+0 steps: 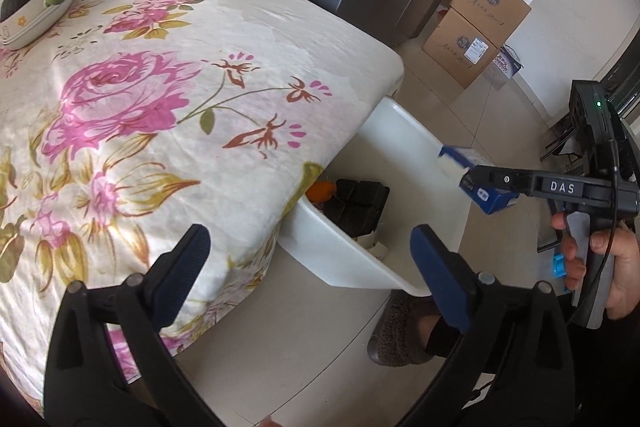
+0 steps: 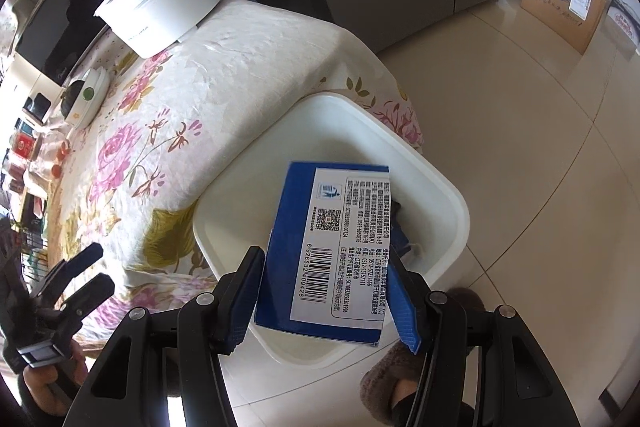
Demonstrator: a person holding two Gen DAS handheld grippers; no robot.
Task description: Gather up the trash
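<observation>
Blue pads of the right gripper (image 2: pixel 326 291) clamp a blue carton (image 2: pixel 324 251) by its two long edges, label side up, and hold it above the white bin (image 2: pixel 448 195) that stands on the floor against the corner of the table. From the left wrist view the same carton (image 1: pixel 476 179) hangs over the far rim of the bin (image 1: pixel 340 251), not yet well over the middle.

To do the drop cleanly, I judge the carton should come further over the opening and lower before the jaws part, since it is wide and could catch the rim or tip onto the tiles. Black trays (image 1: pixel 360 203) and something orange (image 1: pixel 322 189) already lie in the bottom, so it will land on them and not flat.

Further left, the left gripper (image 1: pixel 310 263) hangs with its jaws wide apart and nothing between them, over the edge of the flowered tablecloth (image 1: pixel 168 115).

A slippered foot (image 2: pixel 400 379) stands just beside the bin's near corner. On the table, well away, sit a white pot (image 2: pixel 160 11) with a long handle and a stack of dishes (image 1: pixel 36 11); cardboard boxes (image 1: pixel 476 23) stand by the wall. Nothing blocks the path down to the bin.
</observation>
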